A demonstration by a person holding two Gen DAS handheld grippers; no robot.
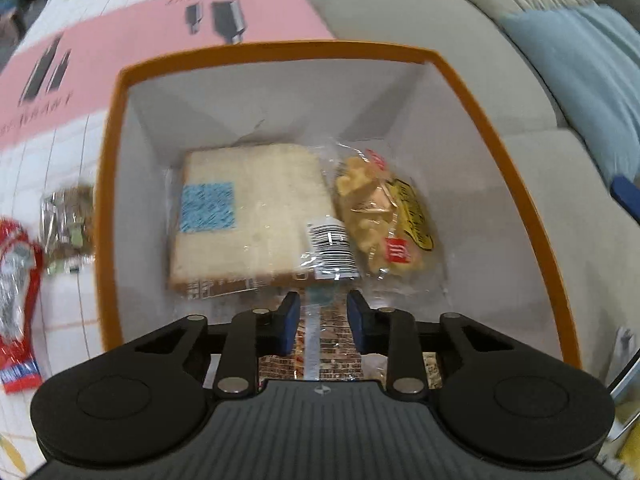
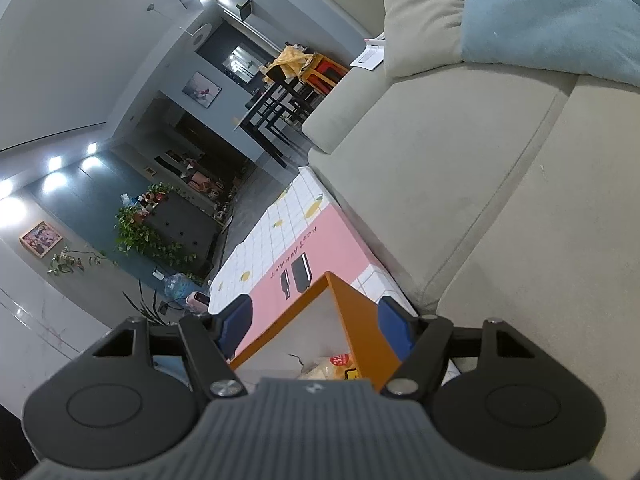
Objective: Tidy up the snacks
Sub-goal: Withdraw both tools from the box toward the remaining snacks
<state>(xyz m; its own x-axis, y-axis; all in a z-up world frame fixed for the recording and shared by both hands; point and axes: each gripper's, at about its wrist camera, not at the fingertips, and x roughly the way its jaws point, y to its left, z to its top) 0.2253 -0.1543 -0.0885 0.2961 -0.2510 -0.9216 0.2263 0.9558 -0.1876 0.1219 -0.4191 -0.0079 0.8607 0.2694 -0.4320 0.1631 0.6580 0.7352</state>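
Note:
An orange-rimmed white box (image 1: 120, 92) stands on the table. Inside lie a wrapped bread slice pack (image 1: 248, 212) with a blue label and a clear bag of yellow chips (image 1: 384, 216). My left gripper (image 1: 323, 320) hovers over the box's near side, jaws narrowly apart around a clear printed snack packet (image 1: 320, 344) that hangs between them. My right gripper (image 2: 316, 320) is open and empty, held above the box's far corner (image 2: 340, 300); the chip bag (image 2: 340, 364) shows just inside.
On the tablecloth left of the box lie a clear packet of brownish snacks (image 1: 68, 224) and a red wrapper (image 1: 16, 308). A grey sofa (image 2: 480, 200) with a blue cushion (image 1: 580, 92) borders the table on the right. The pink-and-white tablecloth (image 1: 120, 32) extends behind the box.

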